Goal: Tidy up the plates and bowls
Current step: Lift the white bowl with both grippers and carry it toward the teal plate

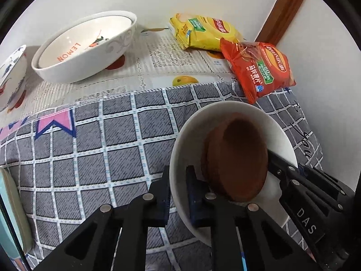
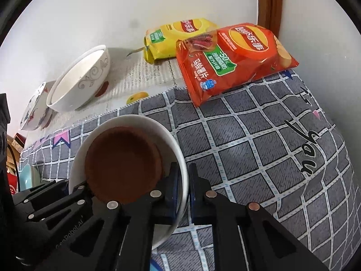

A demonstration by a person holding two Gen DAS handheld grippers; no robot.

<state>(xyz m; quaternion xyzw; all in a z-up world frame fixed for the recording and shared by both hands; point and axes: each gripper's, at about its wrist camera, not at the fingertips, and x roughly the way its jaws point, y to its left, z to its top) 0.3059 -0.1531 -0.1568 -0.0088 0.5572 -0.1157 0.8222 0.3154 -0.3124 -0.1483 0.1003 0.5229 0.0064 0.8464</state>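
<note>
A white bowl (image 1: pixel 191 140) holds brown saucers (image 1: pixel 237 158) stacked inside it, above the grey checked cloth. My left gripper (image 1: pixel 178 194) is shut on the bowl's left rim. My right gripper (image 2: pixel 183 189) is shut on the opposite rim of the same white bowl (image 2: pixel 140 122), with the brown saucers (image 2: pixel 121 162) inside. The right gripper also shows in the left wrist view (image 1: pixel 300 180). A large white bowl marked LEMON (image 1: pixel 85 47) stands at the back left, also in the right wrist view (image 2: pixel 79 83). A small painted bowl (image 1: pixel 11 76) stands beside it, also in the right wrist view (image 2: pixel 33 110).
A yellow chip bag (image 1: pixel 203 31) and a red chip bag (image 1: pixel 261 67) lie at the back right by the wall. A pale blue dish (image 1: pixel 11 212) sits at the left edge. A wooden door frame (image 1: pixel 284 11) rises behind. The grey checked cloth (image 1: pixel 101 146) covers the front.
</note>
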